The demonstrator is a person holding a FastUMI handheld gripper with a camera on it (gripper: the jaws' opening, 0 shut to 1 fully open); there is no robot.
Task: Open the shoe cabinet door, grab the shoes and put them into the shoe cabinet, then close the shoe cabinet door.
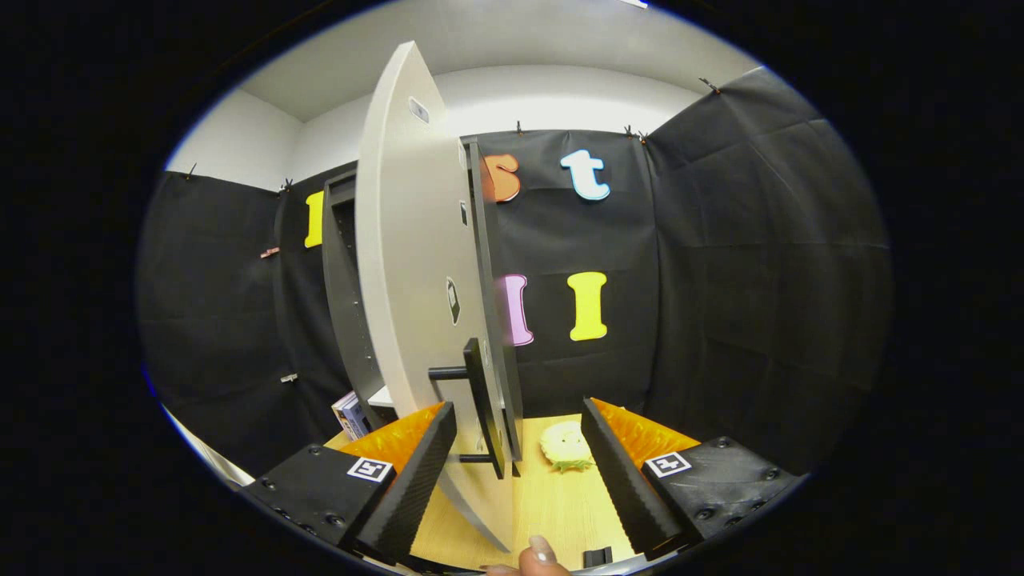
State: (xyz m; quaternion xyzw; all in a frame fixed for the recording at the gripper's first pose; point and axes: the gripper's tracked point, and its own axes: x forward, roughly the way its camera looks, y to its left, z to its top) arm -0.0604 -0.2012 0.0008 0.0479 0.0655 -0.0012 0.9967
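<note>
The shoe cabinet (342,296) is a tall dark frame standing at the left of a wooden table (564,512). Its pale door (408,264) is swung out toward me, and I see it nearly edge-on. A black bar handle (478,400) sticks out from the door's near edge. My gripper (516,408) is open, with the door's edge and the handle between its fingers, nearer the left one; neither finger clearly presses on them. A fluffy yellow-white shoe (566,446) lies on the table just beyond the fingers, right of the door.
A small colourful box (350,414) sits at the cabinet's foot on the left. Black cloth walls close the booth behind and to the right. A person's fingertip (541,554) shows below the fingers.
</note>
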